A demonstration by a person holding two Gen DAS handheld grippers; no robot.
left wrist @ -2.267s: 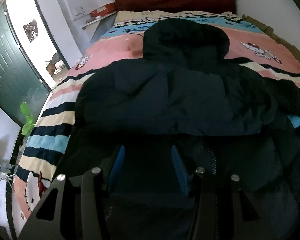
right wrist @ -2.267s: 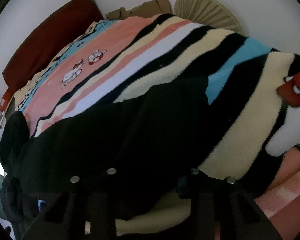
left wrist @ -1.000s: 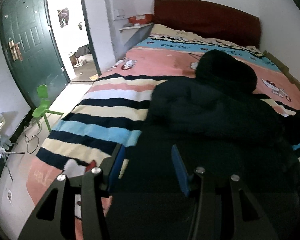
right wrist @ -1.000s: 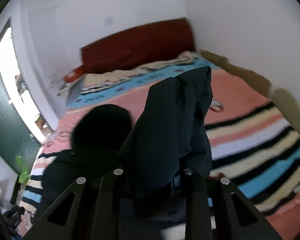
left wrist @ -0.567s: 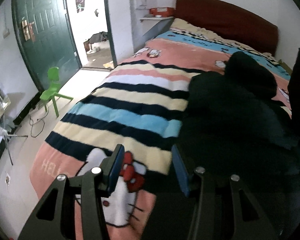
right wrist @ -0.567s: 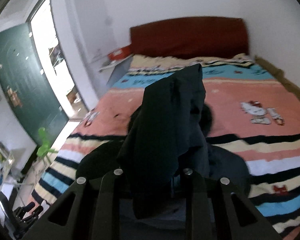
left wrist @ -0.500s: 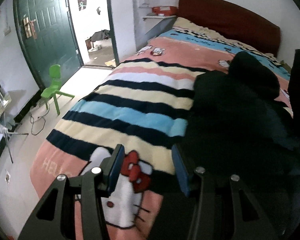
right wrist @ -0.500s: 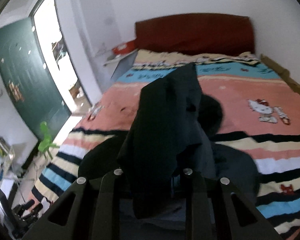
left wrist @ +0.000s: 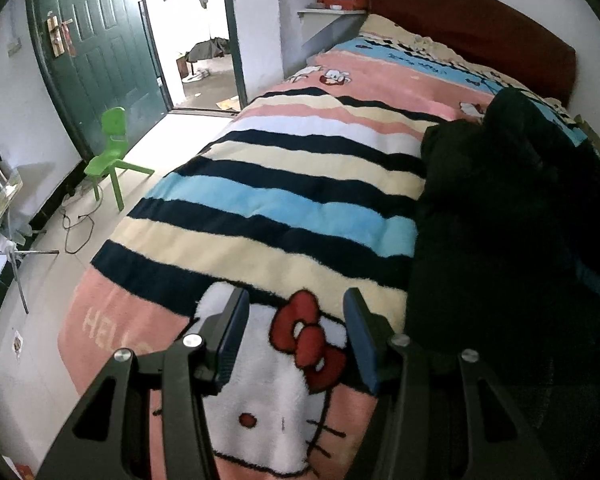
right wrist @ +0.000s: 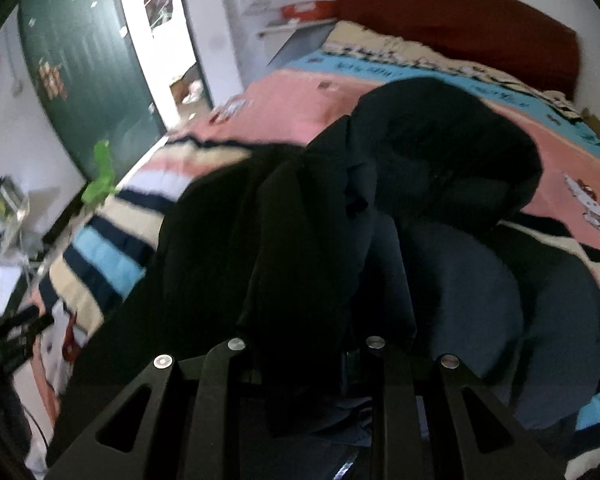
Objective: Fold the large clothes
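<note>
Two tools work over a bed [left wrist: 284, 184] spread with a striped cartoon-cat blanket [left wrist: 260, 216]. The left tool [left wrist: 296, 330] hangs above the blanket's near end with its blue-padded fingers [left wrist: 232, 332] spread apart and nothing between them; below the gap lie the cat's white face and red bow. The black hooded jacket [left wrist: 500, 220] lies on the right half of the bed in that view, just beside the right-hand finger, its hood [right wrist: 452, 140] toward the dark red headboard [left wrist: 472, 28].

In the right wrist view, the right tool [right wrist: 304, 360] is pinched on a bunched fold of the jacket [right wrist: 308, 240], which rises in front of the camera and hides the fingertips. Beyond it, more of the jacket lies flat on the blanket.

Off the bed stand a green door [left wrist: 96, 40], open, and a small green chair [left wrist: 112, 152] on the pale floor.
</note>
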